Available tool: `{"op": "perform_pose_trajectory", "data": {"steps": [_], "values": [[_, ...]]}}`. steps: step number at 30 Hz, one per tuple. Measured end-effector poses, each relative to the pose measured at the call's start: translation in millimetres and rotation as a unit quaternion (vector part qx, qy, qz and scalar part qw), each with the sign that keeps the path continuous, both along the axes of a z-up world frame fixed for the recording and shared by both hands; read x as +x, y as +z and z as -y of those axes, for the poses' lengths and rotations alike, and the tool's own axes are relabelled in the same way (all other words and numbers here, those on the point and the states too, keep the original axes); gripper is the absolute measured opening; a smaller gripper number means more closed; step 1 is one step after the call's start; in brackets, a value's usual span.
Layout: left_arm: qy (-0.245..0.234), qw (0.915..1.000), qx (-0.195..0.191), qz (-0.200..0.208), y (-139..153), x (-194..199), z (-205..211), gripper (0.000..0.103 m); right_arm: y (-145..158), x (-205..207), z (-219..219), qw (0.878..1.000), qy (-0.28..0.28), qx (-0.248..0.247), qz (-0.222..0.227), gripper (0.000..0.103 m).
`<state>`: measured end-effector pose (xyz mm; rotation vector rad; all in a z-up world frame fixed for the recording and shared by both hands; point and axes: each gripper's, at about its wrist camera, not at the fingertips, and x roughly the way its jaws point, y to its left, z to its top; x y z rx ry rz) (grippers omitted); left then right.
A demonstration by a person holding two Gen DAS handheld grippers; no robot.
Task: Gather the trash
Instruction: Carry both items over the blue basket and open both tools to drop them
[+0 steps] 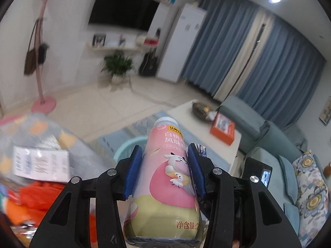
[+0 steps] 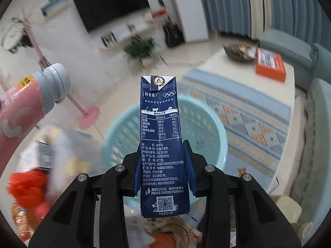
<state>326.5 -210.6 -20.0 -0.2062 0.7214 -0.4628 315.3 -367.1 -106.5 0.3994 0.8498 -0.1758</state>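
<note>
My left gripper (image 1: 164, 162) is shut on a pink and yellow drink bottle (image 1: 167, 171) with a pale cap, its blue pads pressing both sides. The same bottle (image 2: 26, 107) shows at the left edge of the right wrist view. My right gripper (image 2: 162, 161) is shut on a dark blue milk carton (image 2: 160, 136), held upright. Below and beyond the carton stands a light blue plastic basket (image 2: 202, 124) on the floor; its rim (image 1: 126, 146) peeks out behind the left fingers.
A cluttered surface with papers (image 1: 41, 163) and orange wrappers (image 2: 26, 184) lies at the left. A white coffee table (image 2: 238, 66) carries an orange box (image 2: 270, 65) and a bowl. A teal sofa (image 1: 269, 136) is at the right, a patterned rug (image 2: 248, 113) on the floor.
</note>
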Motion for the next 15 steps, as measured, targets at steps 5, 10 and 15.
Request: {"op": "perform_pose_trajectory", "data": {"steps": [5, 10, 15], "values": [[0.004, 0.9979, 0.023, -0.061, -52, 30, 15, 0.045, -37, 14, 5, 0.998, -0.007, 0.016, -0.055, 0.033], [0.008, 0.996, 0.018, -0.087, -69, 38, 7, 0.049, -38, 12, 11, 0.998, -0.014, 0.017, -0.054, 0.05], [0.004, 0.998, 0.012, -0.062, -50, 26, 0, 0.059, -27, 3, 11, 0.999, -0.016, 0.018, -0.039, 0.052]]}}
